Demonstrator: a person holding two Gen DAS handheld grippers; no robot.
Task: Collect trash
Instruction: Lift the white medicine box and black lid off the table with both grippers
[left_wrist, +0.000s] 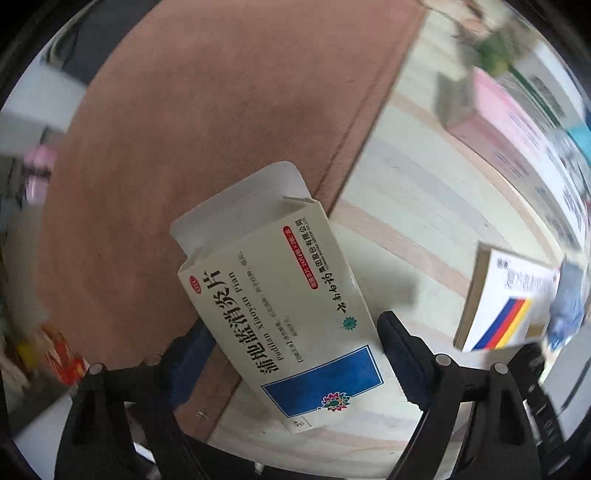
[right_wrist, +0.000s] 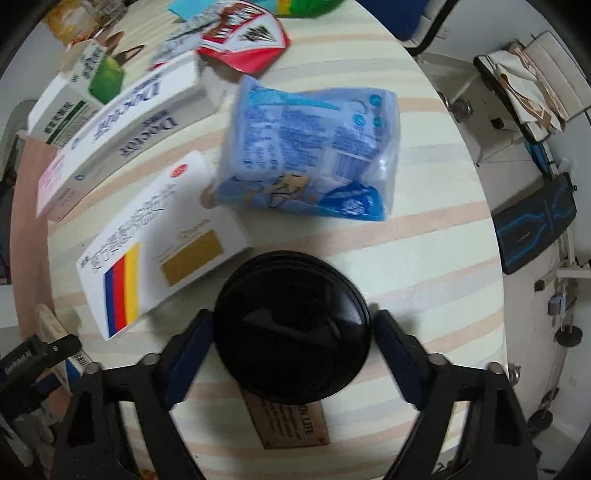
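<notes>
My left gripper is shut on a cream medicine box with a blue patch and an open end flap, held in the air over the brown paper bag and the table edge. My right gripper is closed around a black round lid, its pads touching both sides. A white box with blue, red and yellow stripes lies left of the lid and also shows in the left wrist view. A blue plastic packet lies beyond the lid.
The round table has a cream striped cloth. At its far left lie a long white "Doctor" box, a green and white box and a red and white wrapper. A brown label lies under the lid. The table edge curves at right.
</notes>
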